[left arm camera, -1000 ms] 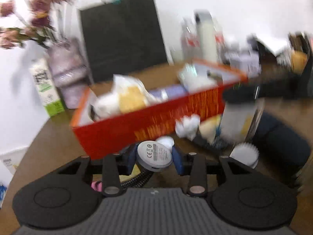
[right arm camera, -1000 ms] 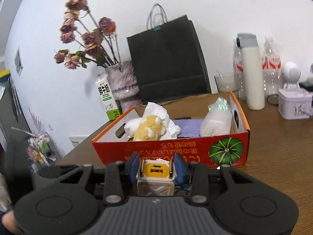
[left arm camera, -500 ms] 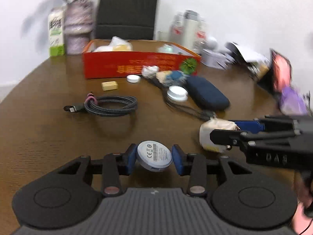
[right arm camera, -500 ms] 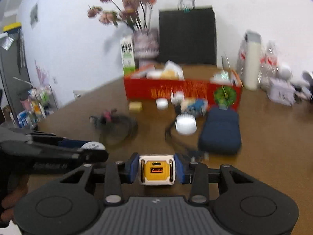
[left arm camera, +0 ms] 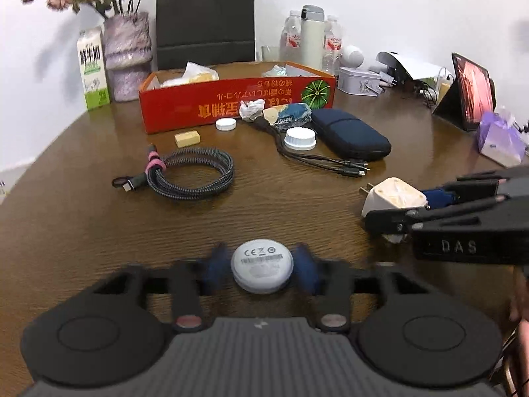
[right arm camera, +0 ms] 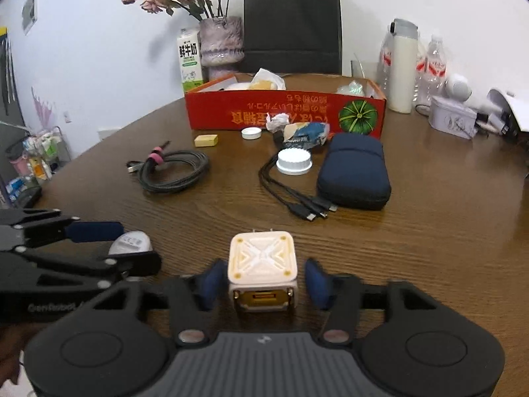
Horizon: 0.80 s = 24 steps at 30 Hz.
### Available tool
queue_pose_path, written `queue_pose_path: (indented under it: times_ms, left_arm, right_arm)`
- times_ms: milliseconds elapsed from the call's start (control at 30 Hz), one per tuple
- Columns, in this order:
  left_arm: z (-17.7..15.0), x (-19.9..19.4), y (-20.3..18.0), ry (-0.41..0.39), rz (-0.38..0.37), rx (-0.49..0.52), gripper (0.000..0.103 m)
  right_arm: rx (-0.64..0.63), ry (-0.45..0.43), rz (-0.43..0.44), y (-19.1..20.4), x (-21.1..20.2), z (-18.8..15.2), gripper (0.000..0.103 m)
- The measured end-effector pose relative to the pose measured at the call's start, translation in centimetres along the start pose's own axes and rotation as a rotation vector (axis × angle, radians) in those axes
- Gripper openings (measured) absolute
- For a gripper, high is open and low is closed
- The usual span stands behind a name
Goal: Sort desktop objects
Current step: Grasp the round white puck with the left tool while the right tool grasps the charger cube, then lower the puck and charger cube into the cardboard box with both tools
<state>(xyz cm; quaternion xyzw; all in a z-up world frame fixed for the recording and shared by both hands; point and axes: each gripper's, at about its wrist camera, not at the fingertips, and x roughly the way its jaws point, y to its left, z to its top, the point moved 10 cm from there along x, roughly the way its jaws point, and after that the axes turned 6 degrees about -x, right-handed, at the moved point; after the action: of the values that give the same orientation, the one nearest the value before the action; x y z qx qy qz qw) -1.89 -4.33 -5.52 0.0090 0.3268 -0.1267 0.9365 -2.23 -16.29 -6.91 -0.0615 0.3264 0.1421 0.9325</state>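
Both grippers down low, drop-off time?

Right gripper [right arm camera: 266, 281] stands spread, small gaps either side of the cube charger [right arm camera: 261, 261] sitting on the surface [right arm camera: 413, 238], bottom centre. Left gripper [left arm camera: 261, 269] brackets the white puck [left arm camera: 261, 264], pads blurred, can't tell if it's pinching. Both look light, hard and slick: grab the flat sides. A second ago both were pinched, up by the red box [right arm camera: 231, 112].

Bare bench [right arm camera: 429, 231] runs along the near edge and toward the right edge. Mid-bench, the coiled cable [right arm camera: 172, 170], the loose black cable [right arm camera: 291, 195] and the dark pouch [right arm camera: 353, 172] lie in the way. The red box [right arm camera: 284, 112] walls off the far edge.
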Motion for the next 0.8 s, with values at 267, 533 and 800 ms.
queue_pose_path:
  times_ms: [267,533,800]
  left_arm:
    - [5.5,-3.5,0.0,-0.132,-0.11,-0.119,0.04]
    - [20.9,4.2,2.9,-0.154,-0.161,-0.144,0.04]
    - [29.9,24.6,4.6,0.092,-0.091,-0.229,0.04]
  right_arm:
    - [0.083,-0.088,0.027,-1.1,-2.8,2.1,0.038]
    - [0.027,-0.274,0.005,-7.1,-0.8,15.4,0.038]
    - [0.208,-0.055,0.013,-14.6,18.9,29.3,0.038]
